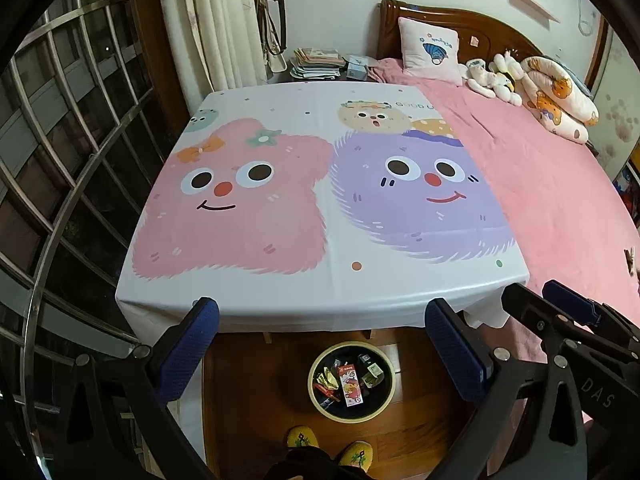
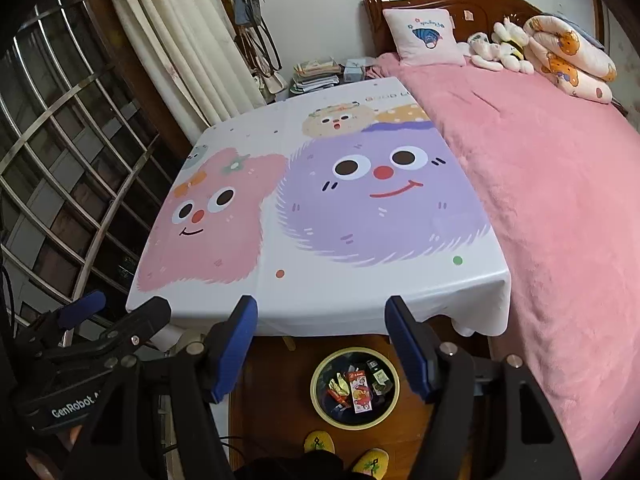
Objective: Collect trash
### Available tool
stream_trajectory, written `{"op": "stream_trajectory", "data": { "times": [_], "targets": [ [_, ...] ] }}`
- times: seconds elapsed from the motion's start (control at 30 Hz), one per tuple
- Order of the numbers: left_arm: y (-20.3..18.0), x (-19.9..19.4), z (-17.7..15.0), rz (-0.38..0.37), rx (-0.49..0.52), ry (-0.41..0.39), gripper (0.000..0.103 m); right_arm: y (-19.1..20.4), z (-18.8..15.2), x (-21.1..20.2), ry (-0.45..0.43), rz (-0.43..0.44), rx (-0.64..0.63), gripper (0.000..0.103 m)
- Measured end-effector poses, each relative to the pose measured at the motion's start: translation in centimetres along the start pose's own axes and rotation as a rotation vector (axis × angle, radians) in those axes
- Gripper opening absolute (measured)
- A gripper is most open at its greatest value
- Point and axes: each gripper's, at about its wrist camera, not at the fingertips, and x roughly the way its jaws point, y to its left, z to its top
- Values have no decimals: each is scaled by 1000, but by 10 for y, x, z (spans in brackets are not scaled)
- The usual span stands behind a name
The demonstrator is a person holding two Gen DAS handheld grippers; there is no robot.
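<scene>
A round trash bin (image 1: 351, 382) with a pale rim and dark inside is sitting on the wooden floor (image 1: 256, 392), just in front of the table's near edge. Inside it are lying a red-and-pink snack box (image 1: 351, 389), a gold crumpled wrapper (image 1: 325, 377) and some small dark packets. Just nearer than the bin, a person's yellow slippers (image 1: 303, 437) are standing on the floor. Beyond the bin, the table is wearing a white tablecloth (image 1: 328, 280) printed with a pink and a purple fuzzy face. Right of the table a bed with a pink blanket (image 1: 552, 184) is stretching away; left of it is a barred window (image 1: 60, 160). The left gripper (image 1: 322, 344) and the right gripper (image 2: 322, 344) are hanging above the bin, both spread wide and holding nothing.
</scene>
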Motion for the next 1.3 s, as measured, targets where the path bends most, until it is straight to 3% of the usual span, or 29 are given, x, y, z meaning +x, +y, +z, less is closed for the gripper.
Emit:
{"op": "stream_trajectory", "data": {
  "times": [0.43, 1.3],
  "targets": [
    [8, -9, -8, 28, -47, -18, 102, 10, 0, -9, -33, 20, -53, 67],
    [3, -5, 2, 44, -43, -26, 102, 9, 2, -9, -37, 22, -55, 67]
  ]
}}
